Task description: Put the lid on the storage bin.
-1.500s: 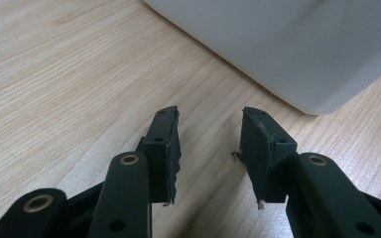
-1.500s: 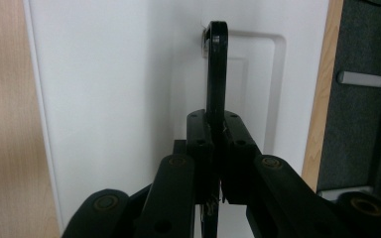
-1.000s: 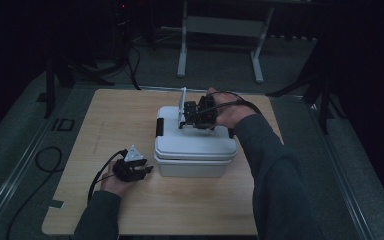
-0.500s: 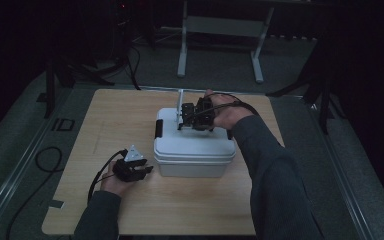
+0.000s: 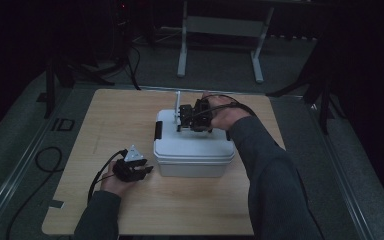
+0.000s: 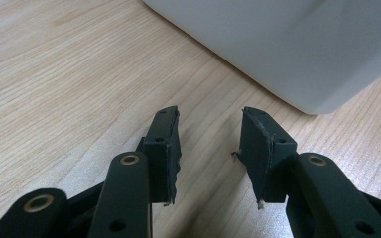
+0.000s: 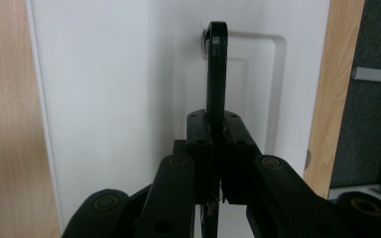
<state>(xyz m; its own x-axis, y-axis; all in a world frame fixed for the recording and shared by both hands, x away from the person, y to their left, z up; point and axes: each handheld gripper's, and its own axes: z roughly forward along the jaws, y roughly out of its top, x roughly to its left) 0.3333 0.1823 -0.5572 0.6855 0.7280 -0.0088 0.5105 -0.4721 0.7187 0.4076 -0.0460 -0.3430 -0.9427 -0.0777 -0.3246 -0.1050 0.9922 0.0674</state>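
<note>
Now the white plastic box with rounded corners (image 5: 194, 150) stands in the middle of the light wooden table (image 5: 130, 210), and its thin black carrying handle (image 7: 216, 64) is raised upright over the lid. The right gripper (image 5: 182, 118) is clenched on this handle, slightly nearer the far edge than half a second ago. The left gripper (image 6: 209, 144) rests released beside the box, unchanged. The handle's lower end is hidden between the jaws.
</note>
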